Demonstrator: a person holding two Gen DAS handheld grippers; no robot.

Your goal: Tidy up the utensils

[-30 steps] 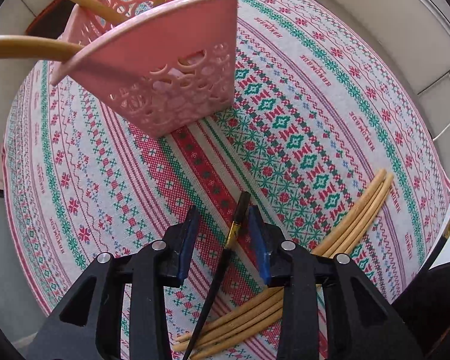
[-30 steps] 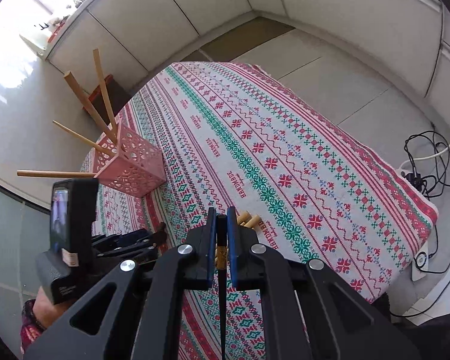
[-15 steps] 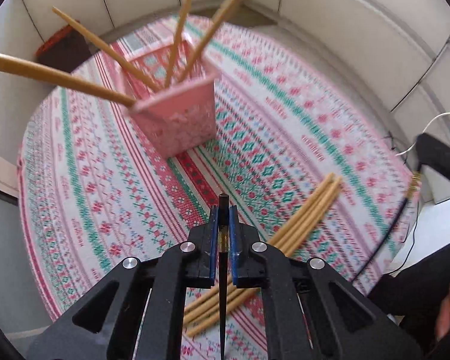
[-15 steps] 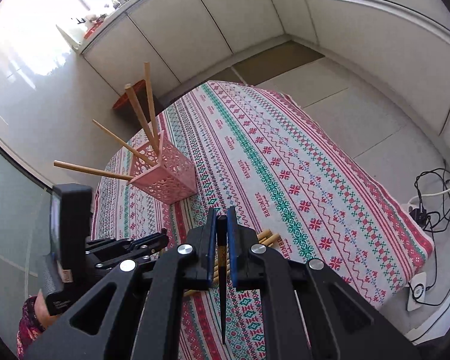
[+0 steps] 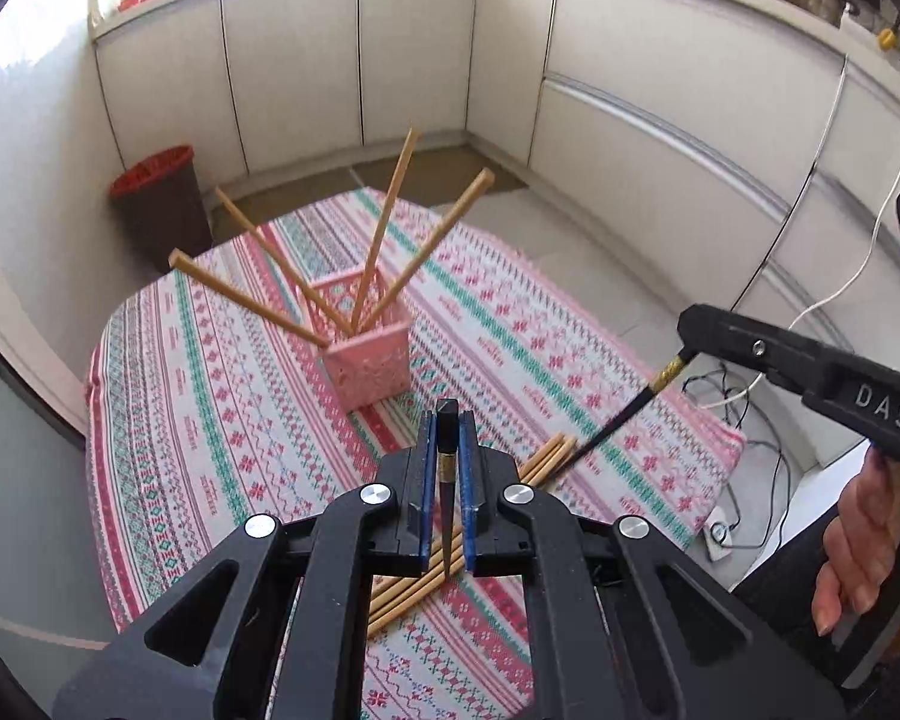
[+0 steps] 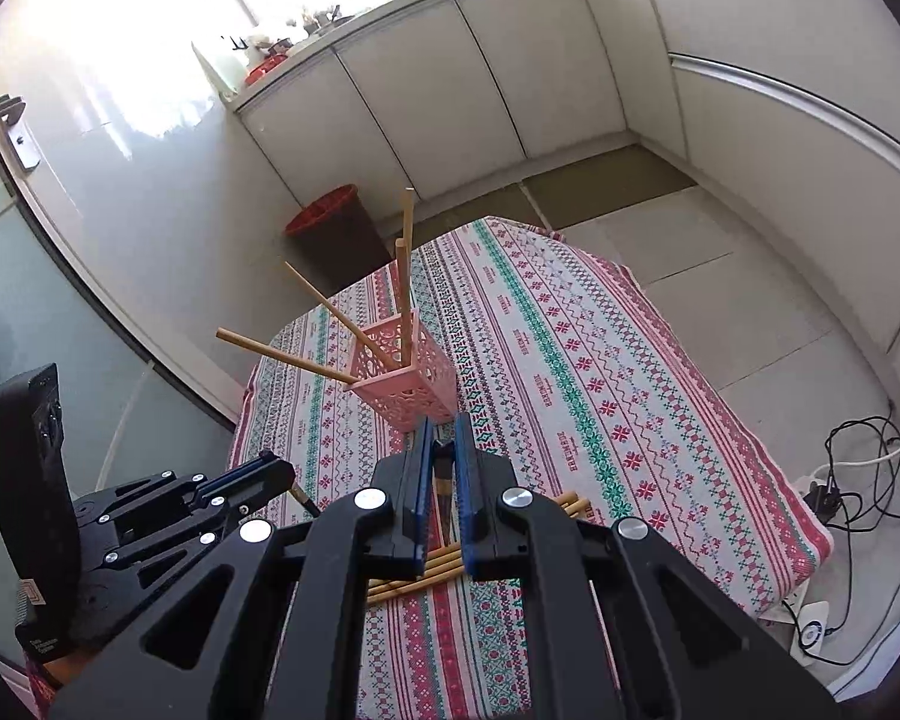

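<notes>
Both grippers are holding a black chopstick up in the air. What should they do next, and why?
Probably carry the left gripper forward over the pink basket and lower its black chopstick in. Four wooden chopsticks already stand there, and the right gripper holds the other black one, so it can follow.

The loose wooden chopsticks (image 5: 546,459) on the desk (image 5: 222,420) are partly hidden behind the left gripper (image 5: 447,420), so their number cannot be told. In the right wrist view they (image 6: 570,504) again show only as short ends. The person's hand (image 5: 858,528) is cut off by the frame edge. Items on the far counter (image 6: 330,18) are too small to identify.
</notes>
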